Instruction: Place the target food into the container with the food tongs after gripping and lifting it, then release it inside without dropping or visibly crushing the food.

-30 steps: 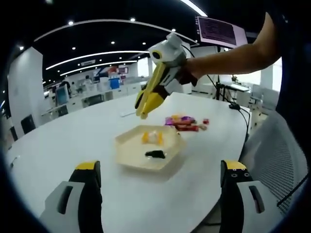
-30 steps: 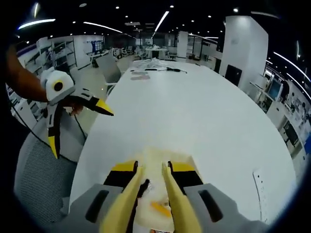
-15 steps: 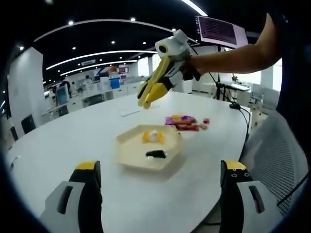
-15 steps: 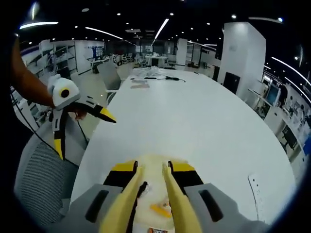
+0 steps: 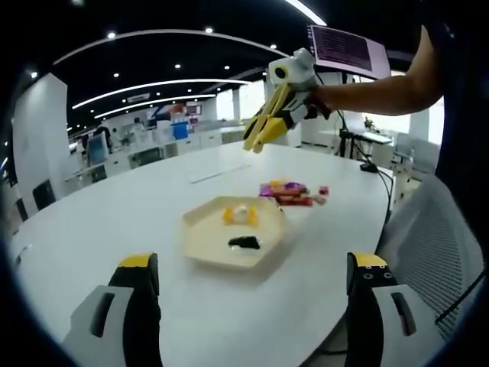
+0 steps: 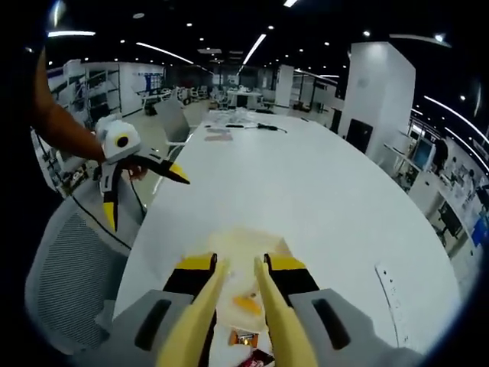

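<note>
the right gripper [image 6: 237, 306] holds yellow food tongs [image 6: 263, 306] between its jaws; the tong arms stand a little apart with nothing visible between their shown parts, and their tips are cut off at the bottom of the right gripper view, so whether they carry food cannot be told. just beyond these jaws lies the container [image 6: 248, 246], a pale hexagonal tray, with an orange piece [image 6: 246, 304] showing between the tong arms and wrapped snacks [image 6: 246, 339] closer in.

the left gripper [image 5: 248, 306] has its jaws spread wide and empty, low over the tabletop [image 5: 114, 222]. ahead of them sits the container [image 5: 233, 237] holding orange-and-white food [image 5: 239, 215] and a dark piece [image 5: 244, 242]; farther out lie the wrapped snacks [image 5: 290, 193], and above those the right gripper [image 5: 263, 130] hangs high.

judged from this, the tongs are between picks, and the next move calls for lowering onto a snack and closing gently. which snack is the target is unclear.
</note>
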